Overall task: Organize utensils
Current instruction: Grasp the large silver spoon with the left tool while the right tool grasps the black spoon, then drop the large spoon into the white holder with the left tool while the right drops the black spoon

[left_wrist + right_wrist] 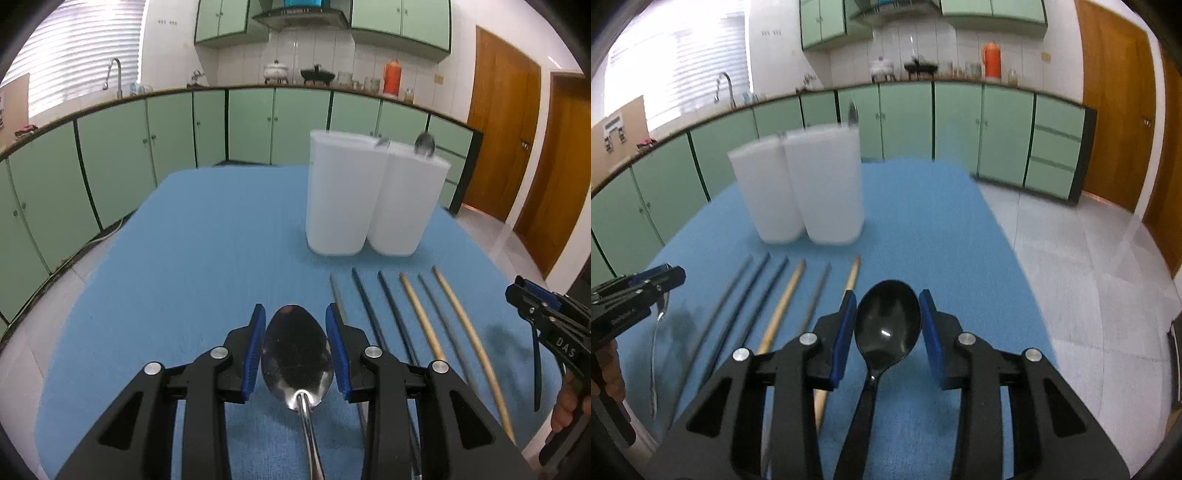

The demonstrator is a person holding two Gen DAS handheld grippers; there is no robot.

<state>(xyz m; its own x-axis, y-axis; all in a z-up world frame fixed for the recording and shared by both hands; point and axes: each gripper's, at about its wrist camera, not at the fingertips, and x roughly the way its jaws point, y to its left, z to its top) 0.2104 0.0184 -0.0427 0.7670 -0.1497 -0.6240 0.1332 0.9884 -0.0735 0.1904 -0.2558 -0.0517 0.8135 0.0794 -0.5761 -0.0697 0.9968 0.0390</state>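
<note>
The left gripper [295, 349], black with blue pads, pinches the bowl of a shiny steel spoon [297, 363] between its fingers, the handle running back under the gripper and the bowl lifted above the blue tablecloth [207, 258]. The right gripper [887, 325], of the same make, clamps the bowl of a glossy black plastic spoon [886, 325] in the same way, handle trailing toward the camera. Between the two grippers six chopsticks [417, 314] lie side by side on the cloth, some dark, some grey and two of pale wood. Beyond their tips stand two tall white translucent plastic containers [343, 199], touching each other; utensil ends poke above the rim of the right-hand one [410, 199], blurred in both views
</note>
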